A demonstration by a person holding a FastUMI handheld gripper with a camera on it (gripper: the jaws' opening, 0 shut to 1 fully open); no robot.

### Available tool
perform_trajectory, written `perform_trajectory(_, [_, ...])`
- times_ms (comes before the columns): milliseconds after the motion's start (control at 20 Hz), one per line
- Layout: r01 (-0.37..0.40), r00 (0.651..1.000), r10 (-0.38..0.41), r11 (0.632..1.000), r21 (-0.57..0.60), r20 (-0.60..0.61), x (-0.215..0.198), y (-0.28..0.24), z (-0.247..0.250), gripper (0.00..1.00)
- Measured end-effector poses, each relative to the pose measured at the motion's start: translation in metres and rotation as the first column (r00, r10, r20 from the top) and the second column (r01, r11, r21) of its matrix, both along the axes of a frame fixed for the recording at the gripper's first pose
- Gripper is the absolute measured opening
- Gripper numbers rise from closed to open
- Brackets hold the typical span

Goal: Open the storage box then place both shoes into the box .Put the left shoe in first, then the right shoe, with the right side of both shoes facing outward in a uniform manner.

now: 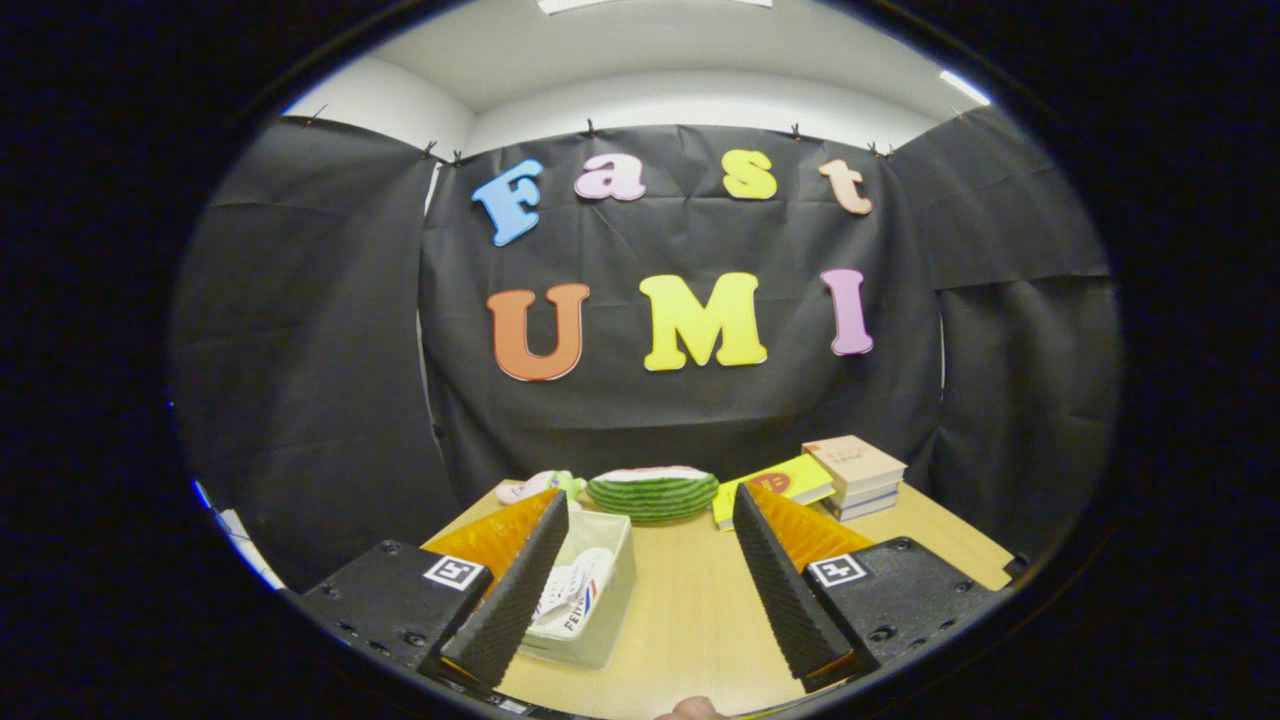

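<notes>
Fingers [545, 560] of the gripper [650, 520] stand wide apart, gripping nothing, above the table [690, 610]. Box [600, 590] with a shoe [570, 590] inside sits beside the left finger; melon [652, 493] and books [850, 475] lie beyond.

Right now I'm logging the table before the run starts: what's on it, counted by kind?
Storage box with a shoe visible inside: 1
Watermelon-slice toy: 1
Books, the yellow one included: about 4
Pale toy, unclear: 1
Total: about 7
Gripper open, holding nothing.
</notes>
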State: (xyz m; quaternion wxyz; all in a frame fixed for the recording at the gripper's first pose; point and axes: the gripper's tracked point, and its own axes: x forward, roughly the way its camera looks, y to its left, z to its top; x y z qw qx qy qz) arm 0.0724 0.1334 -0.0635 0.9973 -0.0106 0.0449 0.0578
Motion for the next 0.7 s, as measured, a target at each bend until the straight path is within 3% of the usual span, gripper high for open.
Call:
perform_trajectory(250, [-0.003,0.995,0.001,1.0,0.019,0.096,-0.033,-0.021,0.047,1.0])
perform_trajectory(700, [0.023,0.986,-0.021,1.0,-0.006,0.167,-0.057,-0.045,0.076,1.0])
